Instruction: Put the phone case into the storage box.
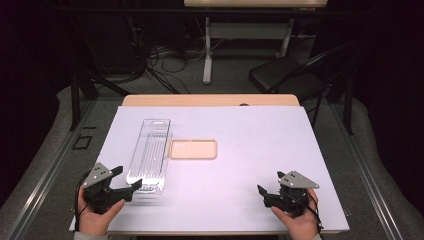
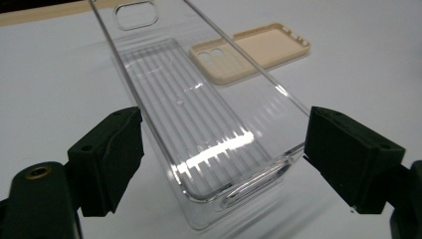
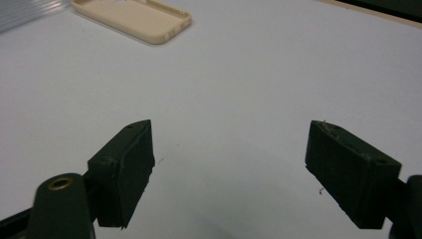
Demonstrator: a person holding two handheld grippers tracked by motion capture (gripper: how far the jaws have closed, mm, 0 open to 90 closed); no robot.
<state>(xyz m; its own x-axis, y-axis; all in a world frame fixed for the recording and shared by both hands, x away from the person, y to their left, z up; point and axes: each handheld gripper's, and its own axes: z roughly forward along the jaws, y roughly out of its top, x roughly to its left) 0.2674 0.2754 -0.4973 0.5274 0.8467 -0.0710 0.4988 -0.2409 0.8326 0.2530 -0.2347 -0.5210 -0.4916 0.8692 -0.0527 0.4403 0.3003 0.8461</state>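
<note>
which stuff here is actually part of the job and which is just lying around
In the job:
- clear plastic tray, its near end between the open jaws of the left gripper
- beige phone case, lying beside the tray on the white table cover
- right gripper, open with nothing between its jaws

Lying about:
- black chair behind the table
- cables on the floor

Clear ribbed tray (image 1: 149, 155), beige phone case (image 1: 193, 149), white table cover (image 1: 260, 150).

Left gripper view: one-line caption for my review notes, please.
Left tool open, its jaws on either side of the near end of a clear ribbed tray; a beige phone case lies beyond on the white tabletop.
</note>
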